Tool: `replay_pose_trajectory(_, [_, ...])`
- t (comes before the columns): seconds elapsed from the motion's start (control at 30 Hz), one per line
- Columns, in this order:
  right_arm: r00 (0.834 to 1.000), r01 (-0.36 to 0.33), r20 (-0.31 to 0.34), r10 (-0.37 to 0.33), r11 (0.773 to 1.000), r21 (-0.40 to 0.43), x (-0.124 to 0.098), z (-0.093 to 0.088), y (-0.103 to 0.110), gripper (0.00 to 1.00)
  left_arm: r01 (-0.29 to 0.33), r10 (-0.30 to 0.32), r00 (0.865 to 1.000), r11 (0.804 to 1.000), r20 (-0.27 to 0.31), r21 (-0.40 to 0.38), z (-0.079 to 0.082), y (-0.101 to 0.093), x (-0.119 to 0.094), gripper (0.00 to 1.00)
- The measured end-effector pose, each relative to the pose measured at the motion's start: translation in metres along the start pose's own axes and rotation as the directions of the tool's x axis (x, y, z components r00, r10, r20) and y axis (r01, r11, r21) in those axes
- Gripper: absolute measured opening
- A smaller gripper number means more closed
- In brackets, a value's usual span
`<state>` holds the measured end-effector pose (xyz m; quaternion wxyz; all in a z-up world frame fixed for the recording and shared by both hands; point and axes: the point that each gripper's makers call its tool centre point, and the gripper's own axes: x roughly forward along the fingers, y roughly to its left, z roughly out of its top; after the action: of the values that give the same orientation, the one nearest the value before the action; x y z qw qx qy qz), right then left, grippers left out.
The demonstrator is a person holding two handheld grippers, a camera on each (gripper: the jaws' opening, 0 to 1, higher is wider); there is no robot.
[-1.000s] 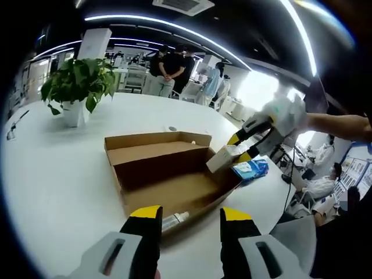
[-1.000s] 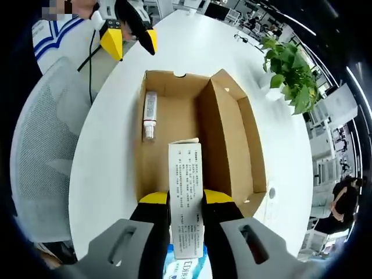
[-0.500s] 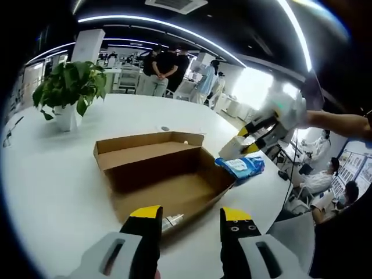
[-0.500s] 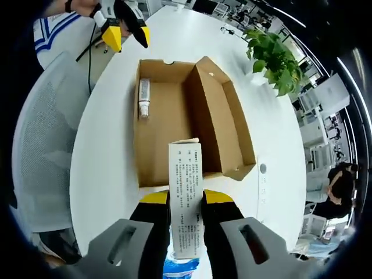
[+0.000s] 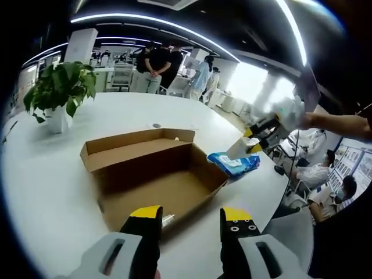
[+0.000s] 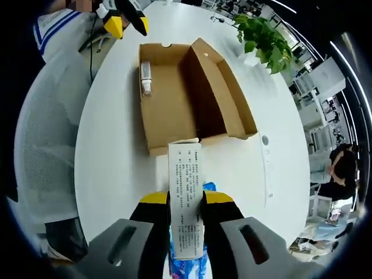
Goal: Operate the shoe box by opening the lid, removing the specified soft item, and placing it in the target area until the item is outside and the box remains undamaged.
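A white carton (image 6: 186,197) is clamped in the right tool (image 6: 186,200) above a blue packet (image 5: 234,163), seemingly beside the open shoe box (image 6: 186,93) near the tabletop (image 6: 116,163) edge; the left tool (image 5: 190,214) is held released

A large white table (image 5: 52,174) carries an open brown cardboard shoe box (image 5: 154,174) near its middle. Just beside the box's end lies a blue soft packet (image 5: 233,164), and a potted green plant (image 5: 57,93) stands well apart on the table.
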<state>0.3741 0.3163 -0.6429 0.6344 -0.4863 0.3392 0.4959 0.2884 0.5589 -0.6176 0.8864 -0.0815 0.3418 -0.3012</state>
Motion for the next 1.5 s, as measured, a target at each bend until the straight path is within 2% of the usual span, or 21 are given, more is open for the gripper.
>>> replay_pose_trajectory(0.3, [1.000, 0.004, -0.031, -0.002, 0.999, 0.053, -0.008, -0.040, 0.014, 0.18, 0.019, -0.018, 1.000, 1.000, -0.013, 0.016, 0.002, -0.011, 0.010, 0.40])
replay_pose_trajectory(0.53, [0.998, 0.013, -0.062, -0.006, 0.994, 0.105, -0.017, -0.080, 0.019, 0.18, 0.028, -0.028, 0.999, 0.999, -0.027, 0.022, 0.001, -0.018, 0.018, 0.40])
replay_pose_trajectory(0.7, [0.997, 0.024, -0.078, -0.014, 0.991, 0.132, -0.026, -0.097, 0.023, 0.18, 0.038, -0.037, 0.999, 0.999, -0.037, 0.027, 0.002, -0.024, 0.025, 0.40])
replay_pose_trajectory(0.93, [0.994, 0.031, -0.105, -0.014, 0.986, 0.162, -0.035, -0.128, 0.031, 0.18, 0.036, -0.034, 0.998, 0.999, -0.045, 0.035, 0.006, -0.022, 0.027, 0.40])
replay_pose_trajectory(1.2, [0.989, 0.041, -0.144, -0.005, 0.969, 0.244, -0.041, -0.178, 0.035, 0.18, 0.027, -0.024, 0.998, 0.999, -0.063, 0.044, 0.008, -0.022, 0.030, 0.40])
replay_pose_trajectory(1.5, [0.984, 0.053, -0.180, 0.003, 0.950, 0.307, -0.050, -0.224, 0.036, 0.18, 0.021, -0.017, 0.997, 0.999, -0.075, 0.046, 0.013, -0.025, 0.037, 0.40])
